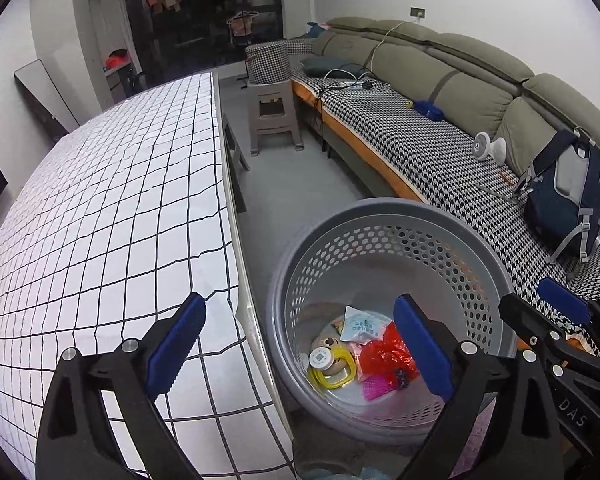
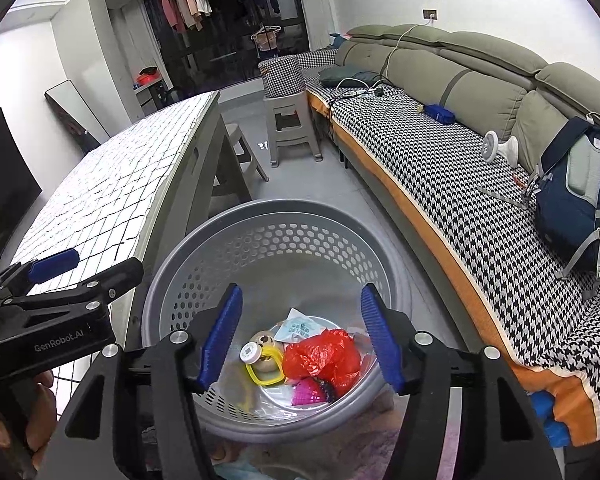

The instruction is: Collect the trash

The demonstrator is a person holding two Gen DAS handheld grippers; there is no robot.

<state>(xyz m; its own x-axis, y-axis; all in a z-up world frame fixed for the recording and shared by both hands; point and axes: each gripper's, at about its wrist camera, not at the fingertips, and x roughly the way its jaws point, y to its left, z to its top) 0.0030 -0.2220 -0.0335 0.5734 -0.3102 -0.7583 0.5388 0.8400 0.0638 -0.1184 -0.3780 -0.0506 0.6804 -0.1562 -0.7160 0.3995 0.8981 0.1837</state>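
Left wrist view: left hand-held gripper (image 1: 300,344) stood with jaws wide apart, nothing between them.
Right hand-held gripper (image 2: 302,334): jaws apart, empty, above the basket (image 2: 180,280).
Trash (image 2: 320,354): below both, on the basket floor; red crumpled bag, white packet, yellow ring, pink scrap.
Risk: judged low; a careless knock on the rim could tip the light basket, beside the surface (image 1: 100,220).
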